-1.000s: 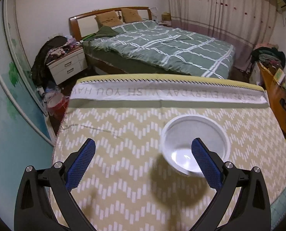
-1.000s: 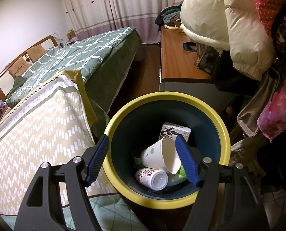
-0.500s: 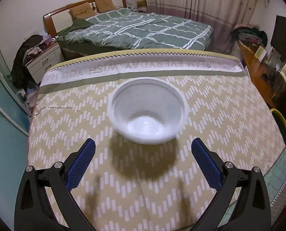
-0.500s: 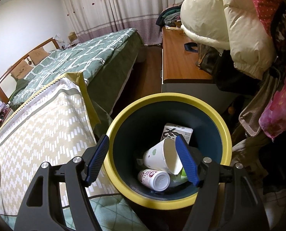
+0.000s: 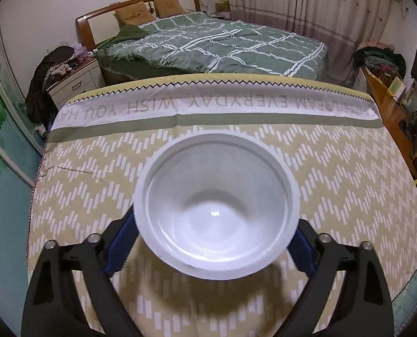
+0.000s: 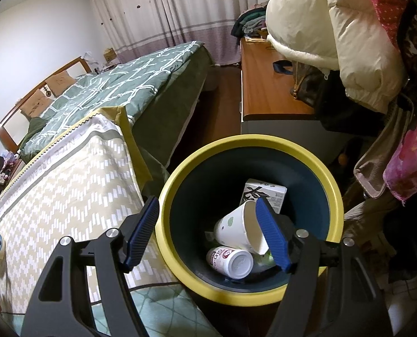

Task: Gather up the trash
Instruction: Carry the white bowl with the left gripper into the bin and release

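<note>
Left wrist view: you're staring straight down into a white plastic bowl (image 5: 215, 206), upright, sitting on the worktop (image 5: 349, 185) with its yellow zigzag cloth.
Left gripper (image 5: 212, 241): its blue fingers (image 5: 121, 247) sit on either side of the bowl, tucked under the rim. They've just been closing in on it, bowl between them. Can't honestly tell if the pads are pressing the wall yet, the rim hides the contact.
Bowl contents: looks empty, just a shiny spot at the bottom.
Only in the left view: the lettered white band along the far edge of the cloth, a nightstand (image 5: 76, 84) piled with clothes, and the whole bed (image 5: 217, 47) with the green checked quilt.
Right wrist view: totally different scene, looking into a trash bin (image 6: 180, 174) with a yellow rim and dark inside, standing just beside the worktop corner.
Right gripper (image 6: 205, 234): fingers spread apart with nothing between them, hanging over the near rim of the bin.
In the bin: a tipped paper cup (image 6: 236, 231), a small white bottle (image 6: 231, 261) lying on its side, and a printed carton (image 6: 264, 193) leaning on the far wall.
Only in the right view: a wooden cabinet (image 6: 264, 90), a puffy cream jacket (image 6: 326, 28) hanging above it.
Overlap: the left view catches just a sliver of the bin's yellow rim at its right edge; the bowl shows only as a pale scrap at the far left edge of the right view.
</note>
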`<move>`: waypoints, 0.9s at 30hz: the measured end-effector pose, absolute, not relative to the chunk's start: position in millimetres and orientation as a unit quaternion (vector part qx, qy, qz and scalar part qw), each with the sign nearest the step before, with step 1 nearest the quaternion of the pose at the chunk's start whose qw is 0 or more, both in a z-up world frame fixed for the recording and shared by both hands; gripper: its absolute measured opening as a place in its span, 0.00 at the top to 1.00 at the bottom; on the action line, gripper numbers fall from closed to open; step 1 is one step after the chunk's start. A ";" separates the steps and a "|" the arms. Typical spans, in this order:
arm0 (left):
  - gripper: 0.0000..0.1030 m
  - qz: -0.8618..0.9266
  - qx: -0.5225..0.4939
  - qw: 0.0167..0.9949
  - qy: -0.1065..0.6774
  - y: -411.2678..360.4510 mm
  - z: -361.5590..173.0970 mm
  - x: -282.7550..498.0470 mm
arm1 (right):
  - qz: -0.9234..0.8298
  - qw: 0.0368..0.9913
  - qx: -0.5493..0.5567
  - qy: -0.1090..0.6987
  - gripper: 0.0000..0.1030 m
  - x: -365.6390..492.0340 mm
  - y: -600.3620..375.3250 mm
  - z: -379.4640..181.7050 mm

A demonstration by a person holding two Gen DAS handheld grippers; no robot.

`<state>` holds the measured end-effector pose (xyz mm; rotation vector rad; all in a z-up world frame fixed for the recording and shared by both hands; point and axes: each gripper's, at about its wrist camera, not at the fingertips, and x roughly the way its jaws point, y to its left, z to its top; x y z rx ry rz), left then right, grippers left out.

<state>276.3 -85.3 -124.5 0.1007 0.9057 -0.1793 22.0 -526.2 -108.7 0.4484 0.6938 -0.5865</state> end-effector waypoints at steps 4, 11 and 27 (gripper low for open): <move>0.23 -0.092 0.039 0.894 0.436 -82.6 -123.4 280.5 | -0.279 0.876 0.213 0.330 0.35 22.0 -525.5 -107.9; 0.23 -0.122 0.062 0.899 0.416 -101.1 -104.8 260.4 | -0.281 0.882 0.202 0.320 0.35 15.7 -521.0 -103.4; 0.23 -0.337 0.129 0.854 0.376 -320.9 -54.4 172.5 | -0.303 0.888 0.190 0.289 0.35 -72.6 -547.8 -80.8</move>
